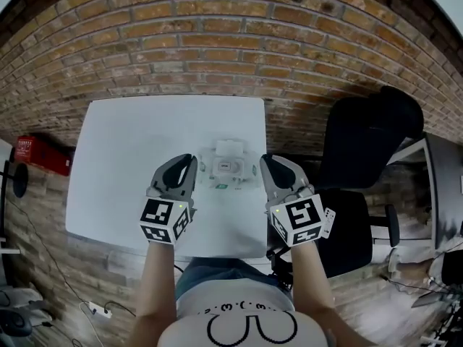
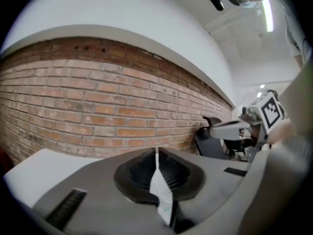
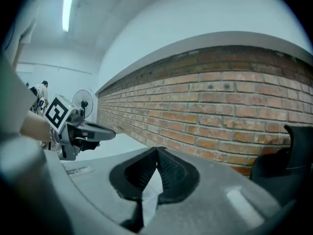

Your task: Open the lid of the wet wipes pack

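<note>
The wet wipes pack [image 1: 228,172] lies flat near the middle of the white table [image 1: 130,165]. Its white lid [image 1: 230,149] looks flipped back toward the wall. Both grippers hang above the table, one on each side of the pack and clear of it. My left gripper [image 1: 189,162] [image 2: 156,152] has its jaws nearly together, with a thin white slit between the tips and nothing gripped. My right gripper [image 1: 266,160] [image 3: 157,151] has its tips pressed together and holds nothing. Both point almost level at the brick wall.
A brick wall [image 1: 239,49] runs behind the table. A black office chair [image 1: 369,143] stands to the right, close to the table's corner. A red box [image 1: 40,154] sits on the floor at the left. The table's near edge [image 1: 181,248] is just below the grippers.
</note>
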`<state>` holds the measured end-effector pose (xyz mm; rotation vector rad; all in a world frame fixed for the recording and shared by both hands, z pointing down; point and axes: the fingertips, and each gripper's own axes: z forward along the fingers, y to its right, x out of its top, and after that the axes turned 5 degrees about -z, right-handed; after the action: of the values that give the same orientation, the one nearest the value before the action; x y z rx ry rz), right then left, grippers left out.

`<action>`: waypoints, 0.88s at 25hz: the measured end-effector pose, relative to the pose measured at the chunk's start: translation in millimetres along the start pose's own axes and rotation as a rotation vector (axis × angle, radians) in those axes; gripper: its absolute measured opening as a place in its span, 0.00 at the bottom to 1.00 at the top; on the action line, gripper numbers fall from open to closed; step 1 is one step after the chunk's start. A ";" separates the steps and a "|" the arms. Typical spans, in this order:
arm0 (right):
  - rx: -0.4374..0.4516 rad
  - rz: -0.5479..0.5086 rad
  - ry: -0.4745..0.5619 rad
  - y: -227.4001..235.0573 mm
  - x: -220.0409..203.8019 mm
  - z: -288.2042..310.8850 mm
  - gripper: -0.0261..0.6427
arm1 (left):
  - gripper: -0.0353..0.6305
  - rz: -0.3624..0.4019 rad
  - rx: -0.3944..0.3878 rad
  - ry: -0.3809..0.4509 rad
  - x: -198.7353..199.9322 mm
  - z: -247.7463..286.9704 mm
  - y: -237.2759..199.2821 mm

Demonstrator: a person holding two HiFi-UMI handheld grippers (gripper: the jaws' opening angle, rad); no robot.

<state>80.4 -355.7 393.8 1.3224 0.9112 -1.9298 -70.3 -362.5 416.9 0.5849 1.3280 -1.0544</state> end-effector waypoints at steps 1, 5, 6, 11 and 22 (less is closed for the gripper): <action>-0.003 -0.007 0.012 -1.3 4.4 -5.3 0.04 | 0.05 -0.005 0.025 0.039 11.4 -7.0 1.0; -0.026 -0.020 0.063 -6.0 21.2 -26.8 0.04 | 0.05 0.050 0.048 0.136 46.8 -32.1 15.8; -0.031 -0.024 0.073 -7.9 24.6 -32.4 0.04 | 0.05 0.073 0.052 0.147 52.0 -37.4 19.7; -0.062 -0.050 0.107 -14.1 40.0 -58.5 0.04 | 0.05 0.133 0.058 0.188 66.7 -58.6 38.3; -0.143 -0.084 0.175 -20.3 82.5 -85.1 0.04 | 0.05 0.169 0.033 0.280 109.4 -85.2 41.5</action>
<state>83.0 -283.7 297.4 1.4039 1.1850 -1.7939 -85.8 -302.0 286.3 0.8789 1.4758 -0.8798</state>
